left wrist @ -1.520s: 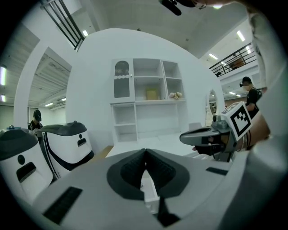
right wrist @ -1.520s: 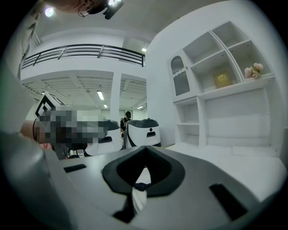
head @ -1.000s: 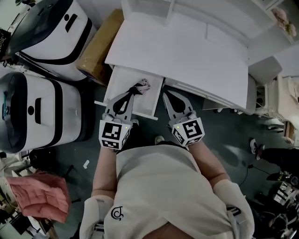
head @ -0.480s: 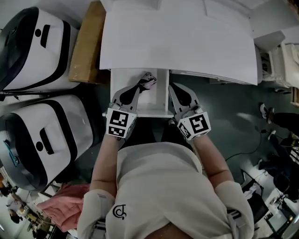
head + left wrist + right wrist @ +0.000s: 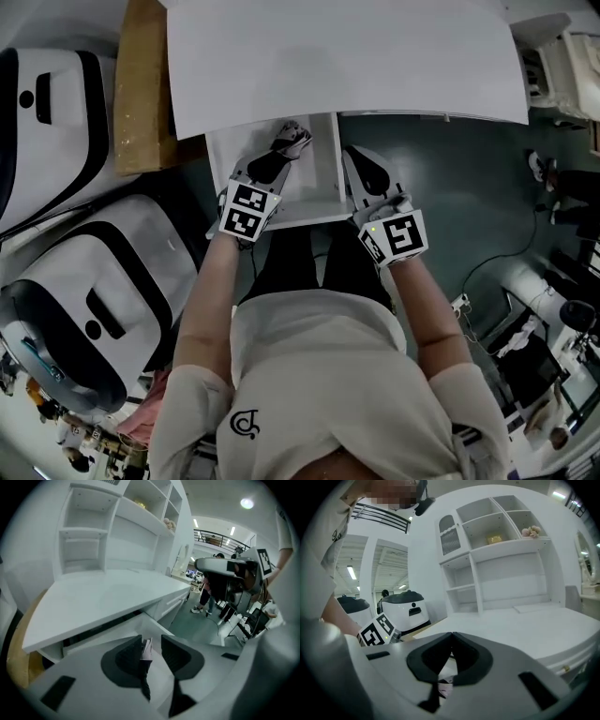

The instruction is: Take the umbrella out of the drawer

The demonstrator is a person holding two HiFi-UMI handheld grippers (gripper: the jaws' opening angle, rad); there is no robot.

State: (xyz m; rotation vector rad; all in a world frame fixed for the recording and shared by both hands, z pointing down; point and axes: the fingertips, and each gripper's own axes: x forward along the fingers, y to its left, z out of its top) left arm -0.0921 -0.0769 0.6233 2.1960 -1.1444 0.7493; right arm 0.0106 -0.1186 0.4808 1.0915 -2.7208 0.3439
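Since the umbrella is a small folded one, I judge it light, w/ soft, prob. slippery fabric over a stiff core. It shouldn't be fragile. It lies at the back of the open drawer, close under the counter edge at 12 o'clock.

My left hand-held gripper is over it. The jaws are narrow and have just been opening. Pale fabric and a dark strap sit between them, leaning on the left pad w/ a gap at the right one, so no real grip. Best hold, I think: across the firm middle of the bundle, not the loose strap or cloth folds.

My right hand-held gripper is closed on nothing, at 3 o'clock of the drawer, by its right wall.

Edges to mind: counter lip at 12, drawer walls at 9 and 3, front rim at 6. Open room is up and back toward 6.
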